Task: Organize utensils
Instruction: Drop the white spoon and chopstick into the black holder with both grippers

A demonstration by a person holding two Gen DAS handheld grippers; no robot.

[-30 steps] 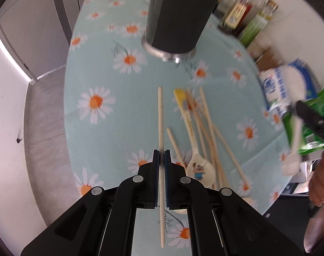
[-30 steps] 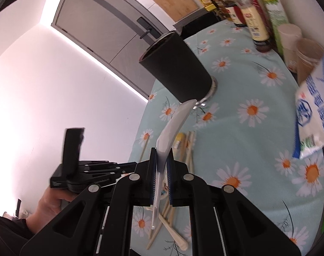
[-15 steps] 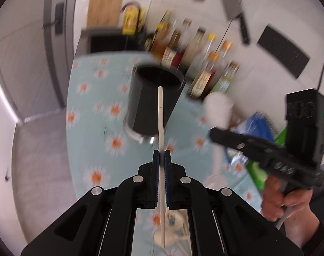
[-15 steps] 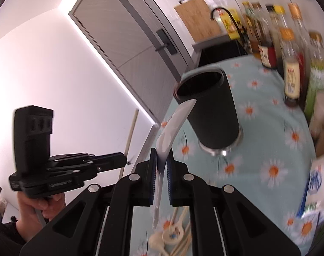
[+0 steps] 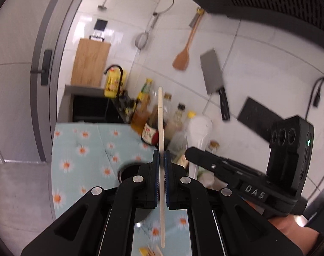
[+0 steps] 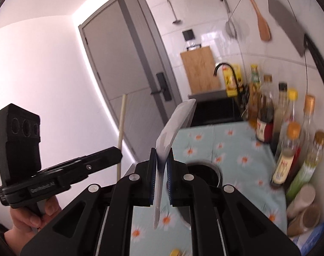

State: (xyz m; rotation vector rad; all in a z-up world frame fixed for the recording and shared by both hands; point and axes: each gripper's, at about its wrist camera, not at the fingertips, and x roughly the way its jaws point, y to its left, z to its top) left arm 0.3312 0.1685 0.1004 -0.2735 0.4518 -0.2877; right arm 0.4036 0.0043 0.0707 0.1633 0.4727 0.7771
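My left gripper [image 5: 161,156] is shut on a pale wooden chopstick [image 5: 160,115], held upright above the table. Just below its jaws shows the rim of the black utensil holder [image 5: 127,170]. My right gripper [image 6: 161,156] is shut on a white spoon [image 6: 175,125], bowl end up, above the same holder [image 6: 206,170]. The right gripper with the spoon also shows in the left wrist view [image 5: 199,160]; the left gripper with its chopstick shows in the right wrist view [image 6: 117,156]. A few loose utensils [image 5: 151,252] lie on the table at the bottom edge.
The table has a light blue daisy cloth [image 5: 80,149]. Several sauce bottles [image 6: 285,132] stand along the far right by the tiled wall. A cleaver [image 5: 215,81], wooden spatula [image 5: 184,53] and strainer hang on the wall. A sink with black tap [image 6: 223,72] lies behind.
Both grippers have lifted and tilted up from the table, carrying the chopstick and spoon. The holder has moved from well ahead to just under both grippers.
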